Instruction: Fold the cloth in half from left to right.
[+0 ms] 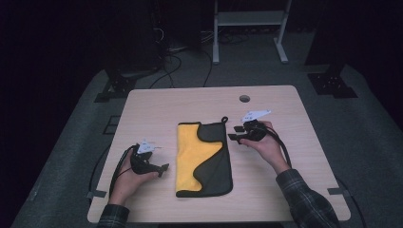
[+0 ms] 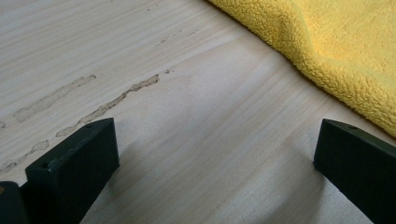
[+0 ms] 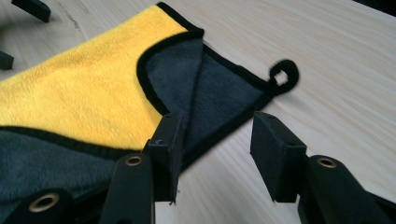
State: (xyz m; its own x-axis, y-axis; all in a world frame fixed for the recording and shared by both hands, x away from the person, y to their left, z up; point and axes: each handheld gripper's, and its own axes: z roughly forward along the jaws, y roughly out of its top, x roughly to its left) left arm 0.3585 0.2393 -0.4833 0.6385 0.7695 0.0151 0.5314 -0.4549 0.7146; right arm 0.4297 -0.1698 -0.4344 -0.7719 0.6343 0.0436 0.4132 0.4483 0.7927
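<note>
Cloth (image 1: 203, 159) flat mid-table (image 1: 157, 102), yellow side partly hidden under folded grey flaps. Left gripper (image 1: 163, 170) spread, just beside cloth's left edge. Right gripper (image 1: 234, 132) spread, straddling grey corner hem near loop (image 3: 282, 73).

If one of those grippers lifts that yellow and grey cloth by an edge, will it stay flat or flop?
The cloth would probably flop: it already lies folded over itself in soft curves. Its fleecy pile suggests it is light and not slippery, so the right hand-held gripper, jaws open at its edge, should hold it.
</note>
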